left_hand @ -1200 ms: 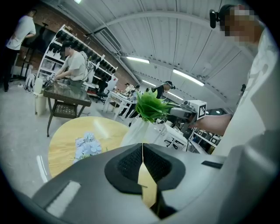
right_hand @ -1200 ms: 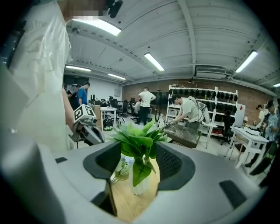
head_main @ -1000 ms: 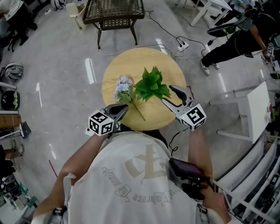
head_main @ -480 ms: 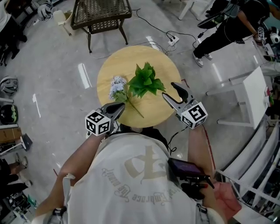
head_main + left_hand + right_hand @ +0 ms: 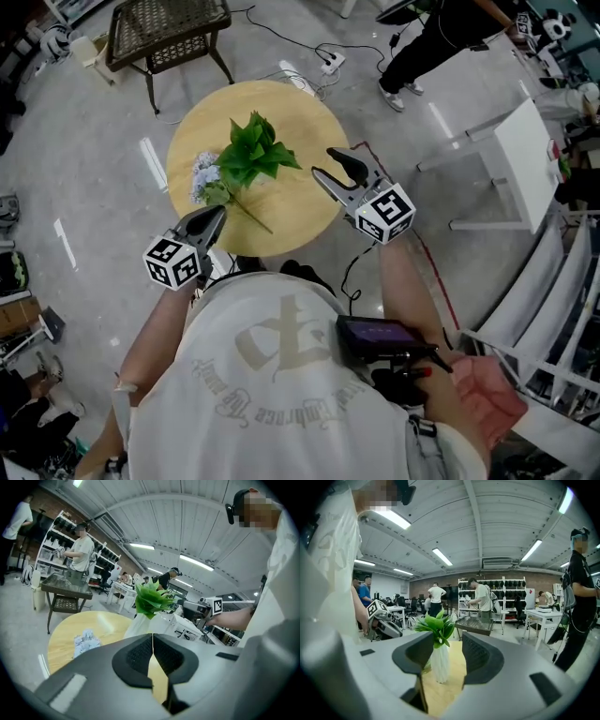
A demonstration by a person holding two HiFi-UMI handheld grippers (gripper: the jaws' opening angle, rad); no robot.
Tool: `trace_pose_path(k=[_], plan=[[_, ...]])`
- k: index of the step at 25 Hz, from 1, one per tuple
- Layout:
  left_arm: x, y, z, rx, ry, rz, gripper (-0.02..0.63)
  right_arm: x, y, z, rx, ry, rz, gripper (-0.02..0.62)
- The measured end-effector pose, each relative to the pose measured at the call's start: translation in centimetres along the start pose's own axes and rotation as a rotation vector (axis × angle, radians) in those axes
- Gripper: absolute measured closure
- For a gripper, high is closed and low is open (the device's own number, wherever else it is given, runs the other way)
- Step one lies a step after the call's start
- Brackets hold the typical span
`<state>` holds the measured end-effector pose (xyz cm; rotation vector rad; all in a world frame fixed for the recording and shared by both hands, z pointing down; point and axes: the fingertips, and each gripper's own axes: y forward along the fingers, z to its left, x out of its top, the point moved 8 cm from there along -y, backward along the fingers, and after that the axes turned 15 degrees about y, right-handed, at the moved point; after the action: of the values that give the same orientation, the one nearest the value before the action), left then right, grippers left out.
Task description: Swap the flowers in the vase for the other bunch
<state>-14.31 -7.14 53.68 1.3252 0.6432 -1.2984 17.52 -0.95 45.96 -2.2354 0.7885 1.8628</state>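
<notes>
On round pale wooden table (image 5: 291,112): white vase (image 5: 439,663) holding green leafy bunch (image 5: 253,155); pale blue flower bunch (image 5: 206,174) lying just left of it. Near edge: left gripper (image 5: 217,214), jaws together, empty. Right of vase: right gripper (image 5: 323,161), jaws apart, just been closing, nothing between them.

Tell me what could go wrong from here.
The narrow vase may tip when the green bunch is pulled; the shut left gripper is not steadying it. The right gripper, jaws just closing on nothing, might crush leaves. The blue flowers lie near the table edge, easily swept off.
</notes>
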Motion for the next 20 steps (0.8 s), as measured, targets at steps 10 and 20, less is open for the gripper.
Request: trace_pose_path(k=[10,20], plan=[[1.1,0.7,-2.7,0.078,0.009,-0.028,0.597,-0.2,-2.0,-1.7,0.026,0.012,-0.009,0.470],[1.6,0.5,-5.0,0.118,0.011,-0.065,0.597,-1.9,-3.1,-1.4,0.060,0.040,0.008,0.508]])
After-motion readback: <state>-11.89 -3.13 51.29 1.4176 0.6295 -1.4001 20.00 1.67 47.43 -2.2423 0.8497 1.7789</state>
